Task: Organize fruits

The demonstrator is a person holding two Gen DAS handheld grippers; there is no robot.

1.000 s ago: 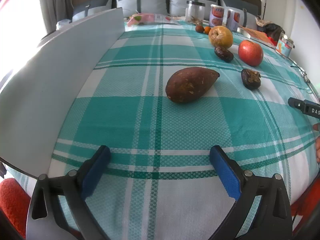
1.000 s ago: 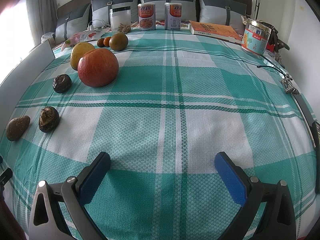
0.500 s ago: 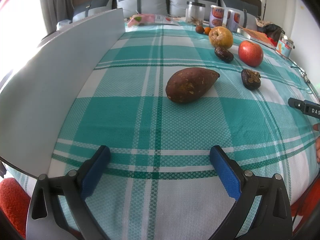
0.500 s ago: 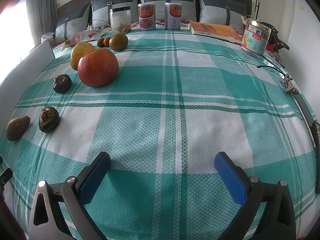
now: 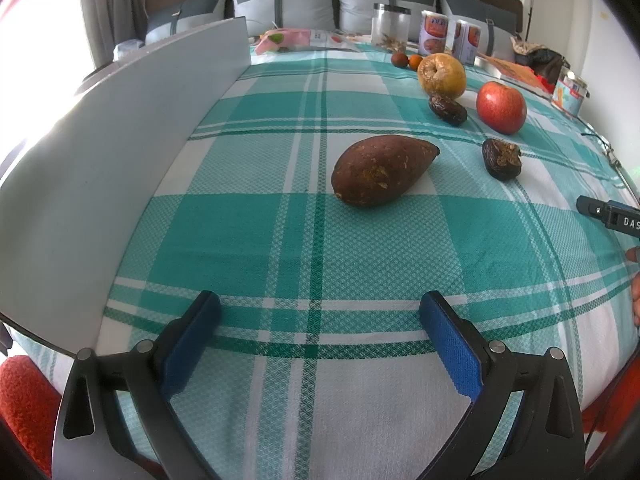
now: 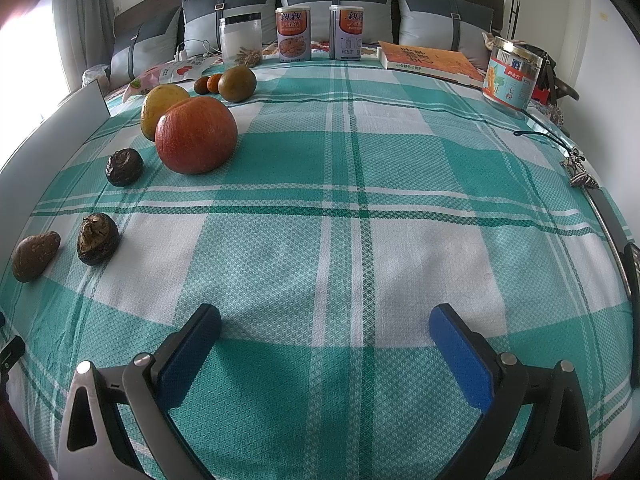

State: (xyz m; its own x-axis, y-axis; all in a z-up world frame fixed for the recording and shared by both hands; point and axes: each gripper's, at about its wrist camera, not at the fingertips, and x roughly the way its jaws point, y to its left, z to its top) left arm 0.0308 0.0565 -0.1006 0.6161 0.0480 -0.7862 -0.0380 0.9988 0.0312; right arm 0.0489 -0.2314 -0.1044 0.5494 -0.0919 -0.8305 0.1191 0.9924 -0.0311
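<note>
On the teal plaid cloth lie a brown sweet potato, two dark wrinkled fruits, a red apple and a yellow pear-like fruit. Farther back sit a greenish round fruit and two small orange fruits. My left gripper is open, well short of the sweet potato. My right gripper is open over bare cloth, right of the fruit row. Its tip shows at the left wrist view's right edge.
A grey board stands along the left edge. At the back are a clear jar, two cans, an orange book and a tin. A cable and keys lie at right. Cushions line the back.
</note>
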